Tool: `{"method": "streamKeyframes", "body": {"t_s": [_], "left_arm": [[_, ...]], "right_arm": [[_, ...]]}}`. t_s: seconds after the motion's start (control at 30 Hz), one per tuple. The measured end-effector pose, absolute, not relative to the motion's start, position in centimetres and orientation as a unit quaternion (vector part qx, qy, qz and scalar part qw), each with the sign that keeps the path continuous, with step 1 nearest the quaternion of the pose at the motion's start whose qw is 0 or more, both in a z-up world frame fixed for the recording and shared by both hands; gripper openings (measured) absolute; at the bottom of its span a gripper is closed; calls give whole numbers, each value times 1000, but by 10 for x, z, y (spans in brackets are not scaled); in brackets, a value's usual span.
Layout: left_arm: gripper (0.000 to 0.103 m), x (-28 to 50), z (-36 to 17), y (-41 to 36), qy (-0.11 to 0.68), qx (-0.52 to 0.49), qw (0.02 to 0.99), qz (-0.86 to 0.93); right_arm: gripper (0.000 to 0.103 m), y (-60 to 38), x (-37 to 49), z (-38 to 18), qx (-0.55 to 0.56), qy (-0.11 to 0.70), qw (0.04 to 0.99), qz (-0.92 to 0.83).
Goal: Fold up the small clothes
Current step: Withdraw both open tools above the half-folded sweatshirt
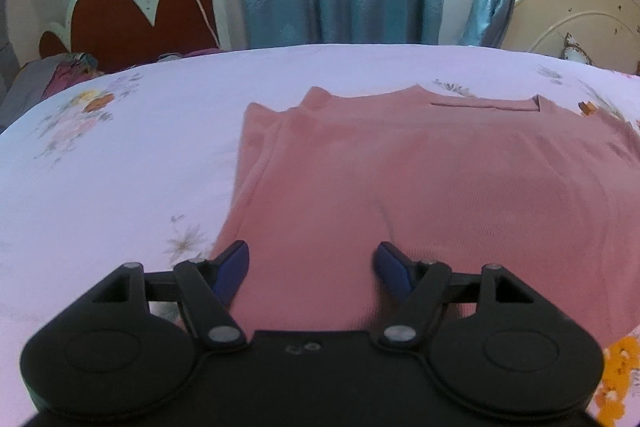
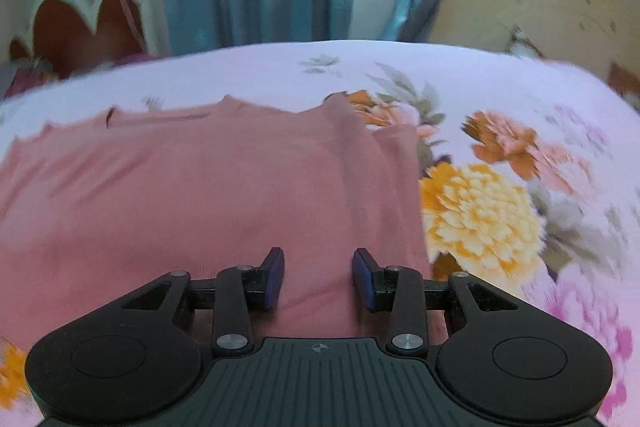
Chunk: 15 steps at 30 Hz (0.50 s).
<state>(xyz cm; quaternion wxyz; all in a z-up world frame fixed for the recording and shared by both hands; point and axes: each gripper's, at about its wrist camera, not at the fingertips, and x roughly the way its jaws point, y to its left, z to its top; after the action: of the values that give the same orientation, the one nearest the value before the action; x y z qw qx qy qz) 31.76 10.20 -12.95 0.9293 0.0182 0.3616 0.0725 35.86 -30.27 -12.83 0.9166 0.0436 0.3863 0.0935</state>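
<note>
Pink garment (image 1: 400,179) spread flat on floral bed sheet (image 1: 120,155), extending ahead of and beneath both fingers. Left gripper (image 1: 311,269) fingers wide apart, gripping nothing. Right gripper (image 2: 318,277) fingers partly apart, gripping nothing.

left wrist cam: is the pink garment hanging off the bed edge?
No, the pink garment lies flat on the floral bedsheet, with sheet visible beyond its far edge and left side.
</note>
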Motion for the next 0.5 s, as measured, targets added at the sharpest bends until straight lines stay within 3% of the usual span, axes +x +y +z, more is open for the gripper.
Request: {"method": "streamKeyframes", "body": {"t_s": [0.17, 0.5], "left_arm": [[67, 311, -129, 95, 366, 36, 926, 81], [67, 304, -131, 106, 366, 34, 924, 104]], "right_arm": [[37, -297, 340, -137, -15, 383, 918, 100], [37, -306, 327, -136, -15, 382, 920, 83]]}}
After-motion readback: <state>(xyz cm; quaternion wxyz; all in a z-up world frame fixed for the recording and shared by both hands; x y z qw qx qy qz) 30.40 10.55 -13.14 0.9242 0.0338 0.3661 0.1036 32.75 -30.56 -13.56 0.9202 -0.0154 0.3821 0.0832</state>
